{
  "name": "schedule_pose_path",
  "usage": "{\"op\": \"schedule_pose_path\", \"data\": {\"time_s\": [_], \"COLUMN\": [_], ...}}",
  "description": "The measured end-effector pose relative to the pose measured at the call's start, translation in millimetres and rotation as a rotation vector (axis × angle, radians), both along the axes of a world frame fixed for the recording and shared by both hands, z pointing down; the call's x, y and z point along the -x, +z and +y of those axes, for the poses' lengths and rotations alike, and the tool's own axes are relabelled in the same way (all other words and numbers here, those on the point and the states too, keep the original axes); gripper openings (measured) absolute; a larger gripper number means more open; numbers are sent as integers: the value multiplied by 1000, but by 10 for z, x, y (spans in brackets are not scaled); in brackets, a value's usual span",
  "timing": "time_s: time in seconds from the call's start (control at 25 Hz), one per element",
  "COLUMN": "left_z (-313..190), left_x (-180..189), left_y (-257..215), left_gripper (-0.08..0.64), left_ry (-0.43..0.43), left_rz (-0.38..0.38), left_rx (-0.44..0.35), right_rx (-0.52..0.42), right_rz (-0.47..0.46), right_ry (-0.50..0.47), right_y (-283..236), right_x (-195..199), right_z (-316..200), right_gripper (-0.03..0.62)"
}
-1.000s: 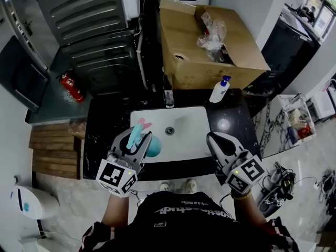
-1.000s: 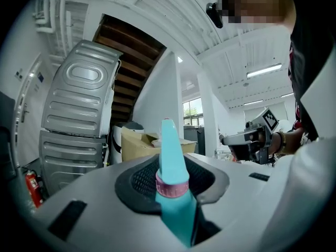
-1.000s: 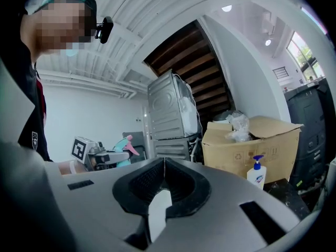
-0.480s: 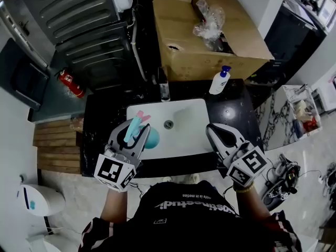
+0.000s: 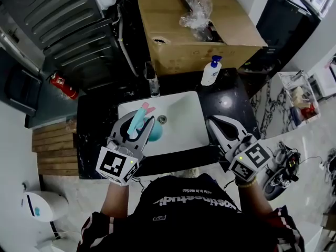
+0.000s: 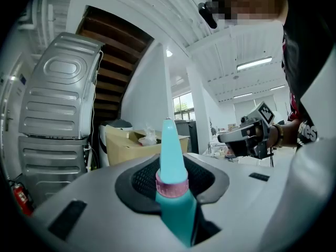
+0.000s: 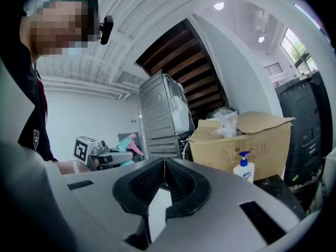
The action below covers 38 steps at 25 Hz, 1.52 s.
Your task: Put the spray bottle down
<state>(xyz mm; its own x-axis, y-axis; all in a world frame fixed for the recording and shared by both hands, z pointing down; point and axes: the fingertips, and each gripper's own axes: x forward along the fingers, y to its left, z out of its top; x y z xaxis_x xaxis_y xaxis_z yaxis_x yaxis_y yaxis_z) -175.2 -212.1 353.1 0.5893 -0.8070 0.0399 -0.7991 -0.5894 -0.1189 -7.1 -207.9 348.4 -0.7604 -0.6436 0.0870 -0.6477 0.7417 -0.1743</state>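
Observation:
A teal spray bottle (image 5: 153,133) with a pink trigger head is clamped in my left gripper (image 5: 137,121), hanging over the left part of the white sink (image 5: 181,117). In the left gripper view the bottle's neck and pink collar (image 6: 171,185) stand upright between the two dark pads (image 6: 140,178), with its teal tip pointing up. My right gripper (image 5: 211,122) hovers at the sink's right edge with its jaws closed together and nothing between them (image 7: 164,166). From the right gripper view, the spray bottle (image 7: 125,147) shows at the left in the other gripper.
The sink sits in a black countertop (image 5: 231,106). A faucet (image 5: 152,84) stands behind the basin, and a white pump bottle (image 5: 210,71) at the back right. A cardboard box (image 5: 173,41) stands behind, a grey appliance (image 5: 63,25) and a red fire extinguisher (image 5: 60,83) to the left.
Both grippers have drifted a little to the right across the sink. The left grip on the spray bottle is unchanged, and the right jaws stay closed.

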Motion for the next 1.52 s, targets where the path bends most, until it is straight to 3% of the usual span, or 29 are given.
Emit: {"op": "schedule_pose_path", "data": {"time_s": [0.72, 0.88, 1.04, 1.2, 1.36, 1.52], "left_z": [-253, -322, -435, -546, -663, -795], "left_x": [-1225, -1494, -1778, -2042, -2295, -2513], "left_y": [-69, -40, 79, 232, 432, 633], "left_gripper": [130, 130, 130, 130, 129, 129], "left_ry": [235, 280, 326, 354, 378, 378], "left_rz": [7, 5, -6, -2, 19, 18], "left_rx": [-34, -30, -16, -3, 3, 12], "right_rx": [-13, -13, -10, -24, -5, 3], "right_rz": [12, -49, 4, -41, 3, -9], "right_ry": [139, 168, 216, 247, 284, 310], "right_y": [-35, -101, -25, -104, -5, 20], "right_x": [-714, -819, -1039, -1182, -1387, -1539], "right_z": [68, 93, 124, 139, 171, 194], "right_gripper": [40, 40, 40, 40, 40, 40]}}
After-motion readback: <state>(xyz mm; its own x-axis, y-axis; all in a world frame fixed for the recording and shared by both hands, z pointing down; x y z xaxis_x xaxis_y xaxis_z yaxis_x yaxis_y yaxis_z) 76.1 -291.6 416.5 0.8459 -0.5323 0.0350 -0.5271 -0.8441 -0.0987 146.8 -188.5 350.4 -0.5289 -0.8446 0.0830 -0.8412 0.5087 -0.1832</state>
